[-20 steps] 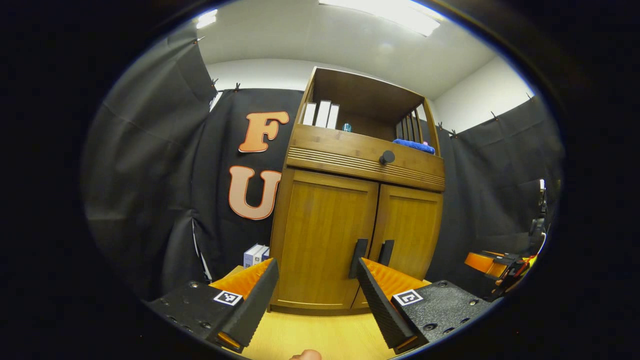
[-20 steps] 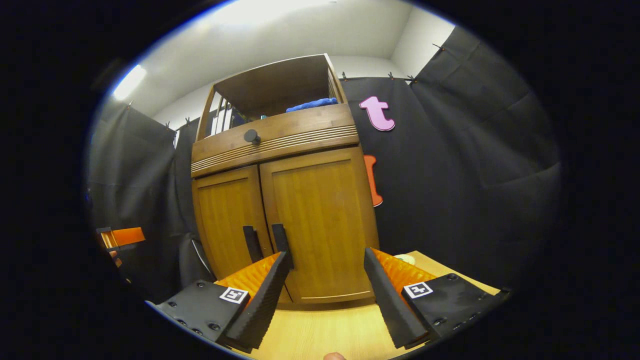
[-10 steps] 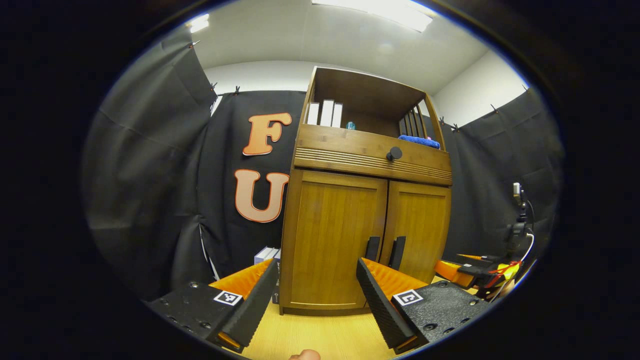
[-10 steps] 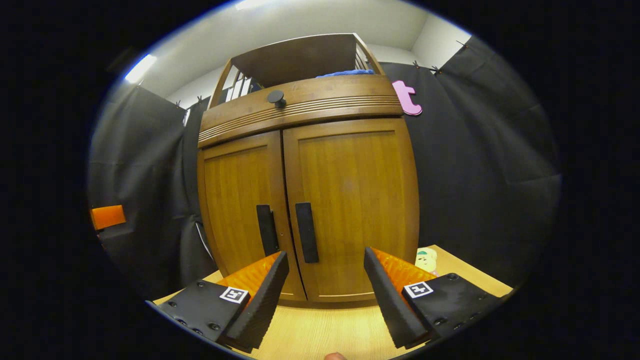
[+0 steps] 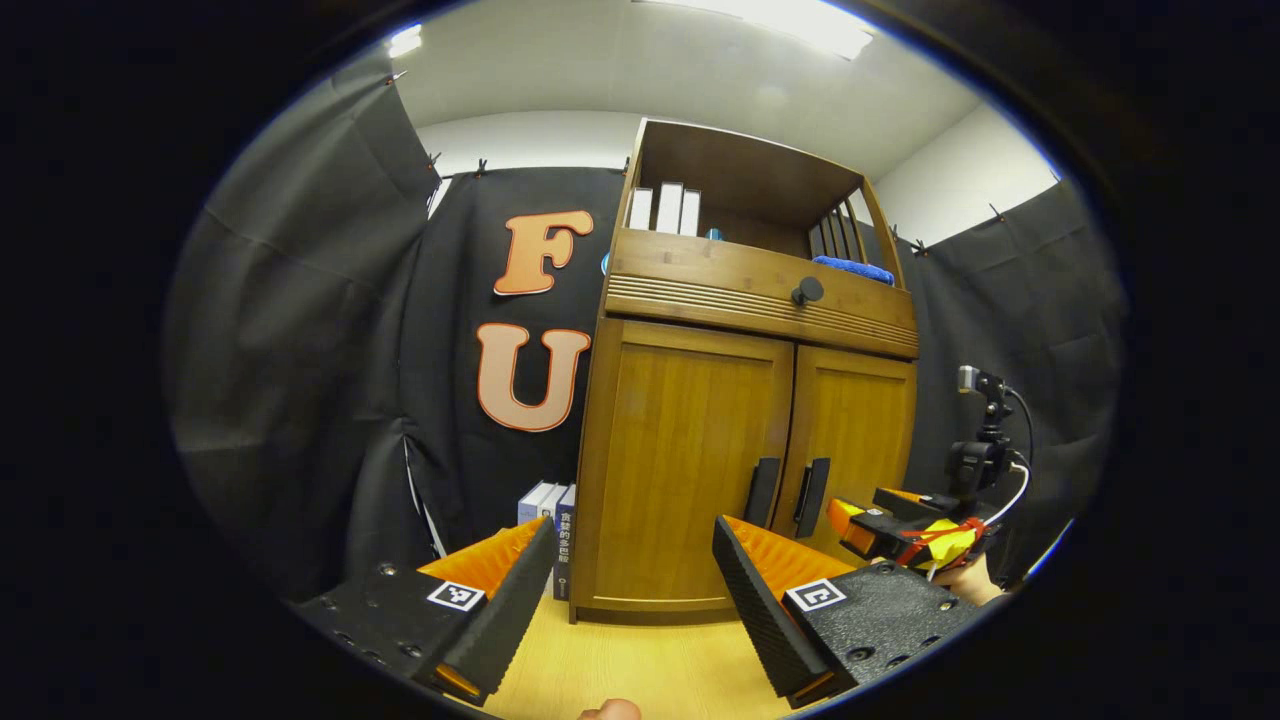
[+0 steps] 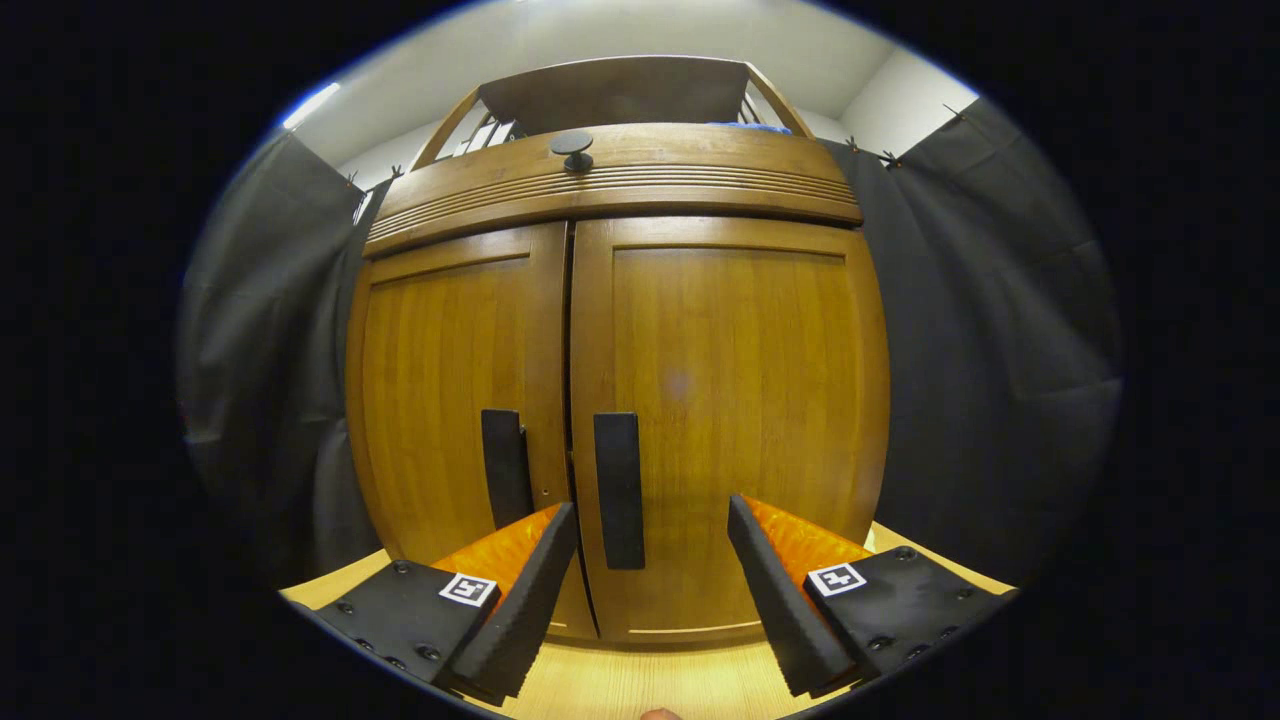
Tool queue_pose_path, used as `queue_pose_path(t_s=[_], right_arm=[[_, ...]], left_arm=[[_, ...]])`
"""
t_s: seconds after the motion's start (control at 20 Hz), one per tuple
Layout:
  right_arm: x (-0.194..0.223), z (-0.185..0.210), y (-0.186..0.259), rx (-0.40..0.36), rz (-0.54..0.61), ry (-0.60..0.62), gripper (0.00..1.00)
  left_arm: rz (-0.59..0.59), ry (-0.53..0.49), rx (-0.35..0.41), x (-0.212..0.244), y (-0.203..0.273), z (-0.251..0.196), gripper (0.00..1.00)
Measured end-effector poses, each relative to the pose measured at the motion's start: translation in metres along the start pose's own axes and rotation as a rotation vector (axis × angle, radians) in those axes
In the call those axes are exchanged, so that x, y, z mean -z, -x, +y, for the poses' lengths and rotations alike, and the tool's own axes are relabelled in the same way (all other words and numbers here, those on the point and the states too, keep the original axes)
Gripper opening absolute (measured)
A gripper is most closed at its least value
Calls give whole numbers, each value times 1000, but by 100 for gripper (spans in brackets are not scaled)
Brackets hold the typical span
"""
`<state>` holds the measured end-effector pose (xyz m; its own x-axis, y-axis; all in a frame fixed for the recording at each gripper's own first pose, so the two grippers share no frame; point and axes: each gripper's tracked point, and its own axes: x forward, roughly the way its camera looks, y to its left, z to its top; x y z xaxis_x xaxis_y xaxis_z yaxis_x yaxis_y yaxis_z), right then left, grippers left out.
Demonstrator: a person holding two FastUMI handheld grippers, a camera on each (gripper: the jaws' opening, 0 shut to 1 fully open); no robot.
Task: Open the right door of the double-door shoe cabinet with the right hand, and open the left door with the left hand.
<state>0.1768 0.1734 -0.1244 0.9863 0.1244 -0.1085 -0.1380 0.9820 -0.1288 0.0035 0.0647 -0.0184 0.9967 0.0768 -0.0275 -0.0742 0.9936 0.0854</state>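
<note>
shoe cabinet: wooden, double-door, standing on a pale wooden table top against the black cloth wall. both doors closed.

right door: flush with the frame; dark vertical handle at its inner edge, seen close in the right gripper view.

left door: closed; its own dark handle next to the centre seam, just beside the right door's handle.

drawer band: ribbed strip above the doors with a round dark knob.

open shelf: on top of the cabinet; white upright boxes at the left, a blue cloth at the right.

right gripper: fingers spread wide, nothing between them, close before the right door with the handle just beside its left finger, not touching as far as can be told. in the left gripper view it appears at the far right, near the door handles, held by a hand.

left gripper: fingers spread apart, holding nothing, set back from the cabinet, in line with the left door.

books: standing on the table at the cabinet's left side.
</note>
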Motion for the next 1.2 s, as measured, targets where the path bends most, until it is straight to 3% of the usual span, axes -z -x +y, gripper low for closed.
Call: queue_pose_path(t_s=[0.05, 0.1, 0.35, 0.55, 0.75, 0.9, 0.95, 1.0, 1.05, 1.2], right_arm=[[3, 4, -6, -2, 8, 3, 98], [5, 7, -12, -7, 12, 8, 89], [9, 12, -35, 7, 11, 34, 91], [15, 8, -51, 23, 33, 22, 72], [25, 10, -63, 10, 69, -5, 72], [26, 9, -67, 14, 75, -9, 48], [27, 8, -68, 16, 81, -10, 50], [29, 8, -69, 14, 88, -14, 60], [30, 14, -70, -9, 94, -35, 60], [30, 12, -69, -4, 94, -40, 34]], left_arm=[[2, -2, -4, 1, -1, 3, 95], [1, -3, -7, 1, -2, 6, 95], [-10, -13, -8, -1, -4, 10, 94], [-10, -15, -9, 1, -5, 13, 95], [-11, -11, -14, 2, -5, 16, 94], [-11, -9, -15, 2, -4, 17, 95], [-10, -9, -16, 2, -5, 17, 95], [-10, -10, -18, 2, -4, 19, 95], [-11, -10, -20, 2, -4, 19, 94], [-10, -10, -26, 2, -2, 19, 94]])
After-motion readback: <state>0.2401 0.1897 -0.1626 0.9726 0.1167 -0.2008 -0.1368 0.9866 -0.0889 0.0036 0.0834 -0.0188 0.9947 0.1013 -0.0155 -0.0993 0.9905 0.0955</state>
